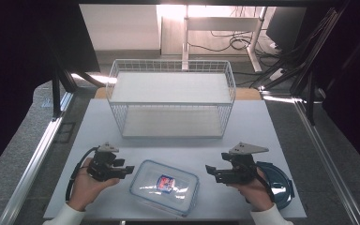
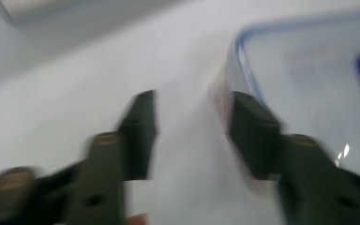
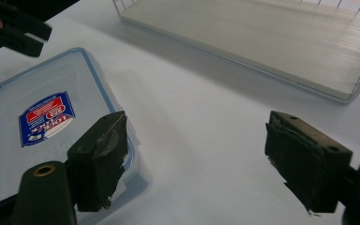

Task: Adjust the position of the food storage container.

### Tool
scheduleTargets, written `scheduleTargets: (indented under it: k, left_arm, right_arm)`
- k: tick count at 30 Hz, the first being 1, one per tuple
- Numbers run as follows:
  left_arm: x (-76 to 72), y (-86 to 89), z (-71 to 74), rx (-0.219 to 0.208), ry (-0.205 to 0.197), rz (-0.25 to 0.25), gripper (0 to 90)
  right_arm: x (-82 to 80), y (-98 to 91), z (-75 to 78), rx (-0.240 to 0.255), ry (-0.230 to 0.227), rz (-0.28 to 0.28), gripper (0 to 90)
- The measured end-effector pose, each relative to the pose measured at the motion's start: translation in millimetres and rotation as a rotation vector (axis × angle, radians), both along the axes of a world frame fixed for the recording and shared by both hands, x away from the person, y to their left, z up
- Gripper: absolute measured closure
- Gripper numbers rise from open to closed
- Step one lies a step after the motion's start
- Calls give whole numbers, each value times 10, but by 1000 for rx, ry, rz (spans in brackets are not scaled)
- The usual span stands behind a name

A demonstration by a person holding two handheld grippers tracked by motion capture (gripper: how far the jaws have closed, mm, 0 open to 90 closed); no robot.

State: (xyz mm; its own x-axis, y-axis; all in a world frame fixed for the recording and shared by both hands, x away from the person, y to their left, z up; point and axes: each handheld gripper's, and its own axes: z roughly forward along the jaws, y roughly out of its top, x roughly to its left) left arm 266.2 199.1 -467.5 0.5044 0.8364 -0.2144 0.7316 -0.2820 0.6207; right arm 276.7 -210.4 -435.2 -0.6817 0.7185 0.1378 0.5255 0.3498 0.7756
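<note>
Box (image 1: 165,186): a clear, shallow plastic container with rounded corners and a blue rim seal, lying flat at the near middle of the table between the two grippers; a red and blue label sits on its bottom. It seems placed there so each hand can reach one short end.
Rack (image 1: 171,97): white wire, two tiers with pale flat boards, standing at the far side of the table, well apart from the box; its open front faces the person, likely as the place to stow things.
Table (image 1: 258,126): matte white top, smooth, bare between rack and box.
Lid (image 1: 277,180): dark blue, rounded edge, lying flat at the near right, partly under the right hand, apart from the box.
Left gripper (image 1: 126,169): black jaws parted a moderate way, tips just beside the box's left end; in the left gripper view one jaw sits against the box's rim, the picture blurred.
Right gripper (image 1: 211,171): jaws spread wide, nothing between them, just right of the box; worn black padding covers the pads (image 3: 104,159).
Judgement: both grippers look set to grasp the box by its ends.
</note>
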Motion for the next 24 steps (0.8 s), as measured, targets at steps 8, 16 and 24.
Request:
scheduleTargets:
  k: [8, 16, 24]
  left_arm:
    - [61, -97, 61, -46, -50, 38, 224]
    - [30, -1, -2, -25, -45, 46, 203]
    - [29, 51, 14, -42, -56, 56, 183]
  right_arm:
    - [-65, -20, 43, 18, 10, 80, 356]
    - [-177, 93, 56, 11, 46, 209, 600]
    - [-393, 455, 21, -56, 66, 370, 831]
